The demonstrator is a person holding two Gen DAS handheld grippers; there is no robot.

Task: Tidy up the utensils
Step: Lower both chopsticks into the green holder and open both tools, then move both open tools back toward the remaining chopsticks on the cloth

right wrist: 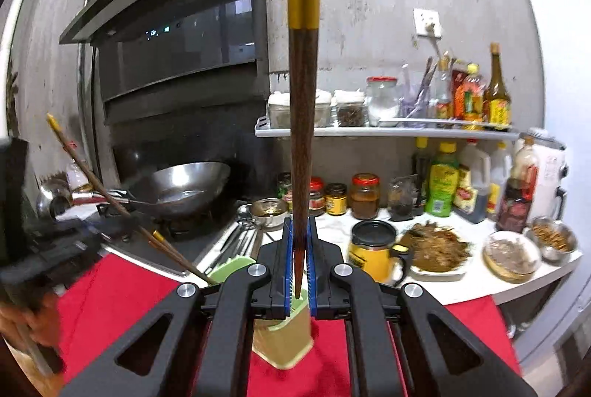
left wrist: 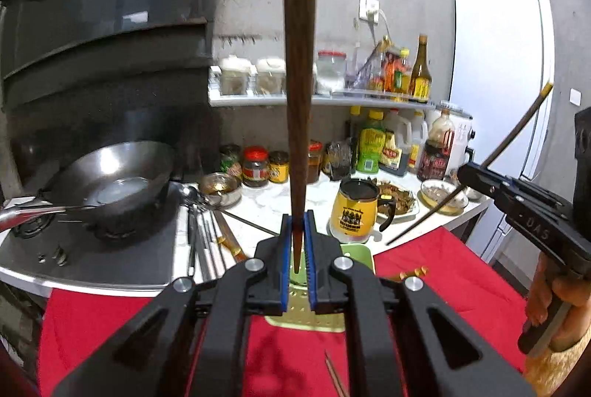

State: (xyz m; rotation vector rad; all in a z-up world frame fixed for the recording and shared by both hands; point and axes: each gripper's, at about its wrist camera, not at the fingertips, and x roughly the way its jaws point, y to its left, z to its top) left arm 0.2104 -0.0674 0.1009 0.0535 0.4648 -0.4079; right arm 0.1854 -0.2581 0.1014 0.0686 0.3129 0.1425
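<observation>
Grey kitchen wall and a cluttered white desk (left wrist: 266,201) lay behind my rig. My left tongs (left wrist: 298,249) were clamped on 1 gold-capped chopstick (left wrist: 299,101), upright; my right tongs (right wrist: 300,256) gripped another chopstick (right wrist: 303,101) likewise. Both hung above the green holder (right wrist: 284,341) on the red cloth (left wrist: 443,279).

There are two grippers (left wrist: 297,238) (left wrist: 476,175), each holding one chopstick (left wrist: 300,64) (left wrist: 491,160), one green utensil holder (right wrist: 284,341), one wok (left wrist: 114,182), one yellow mug (left wrist: 354,212) and one red cloth (left wrist: 443,271).
</observation>
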